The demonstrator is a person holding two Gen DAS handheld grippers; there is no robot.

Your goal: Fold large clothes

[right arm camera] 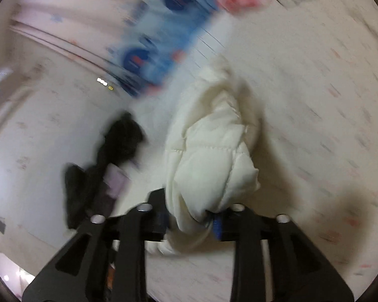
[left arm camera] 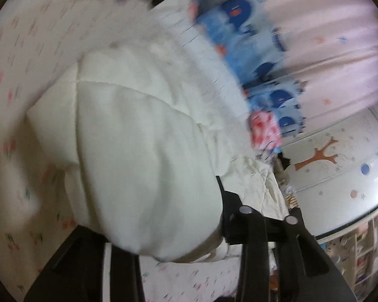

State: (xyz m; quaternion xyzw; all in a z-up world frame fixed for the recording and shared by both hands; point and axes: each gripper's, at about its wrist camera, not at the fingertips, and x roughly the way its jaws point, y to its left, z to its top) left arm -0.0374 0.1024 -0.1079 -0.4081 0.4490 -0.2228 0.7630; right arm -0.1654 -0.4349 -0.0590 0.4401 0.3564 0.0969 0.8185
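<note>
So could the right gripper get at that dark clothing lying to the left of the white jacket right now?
Probably not yet. The right gripper is shut on the white puffy jacket, so it would have to let go first. The bedsheet between it and the dark clothing looks unobstructed.

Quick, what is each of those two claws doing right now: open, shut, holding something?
Left gripper: closed on the white puffy jacket.
Right gripper: closed on a bunched part of the same jacket.

No readable text, labels or numbers anywhere.
</note>
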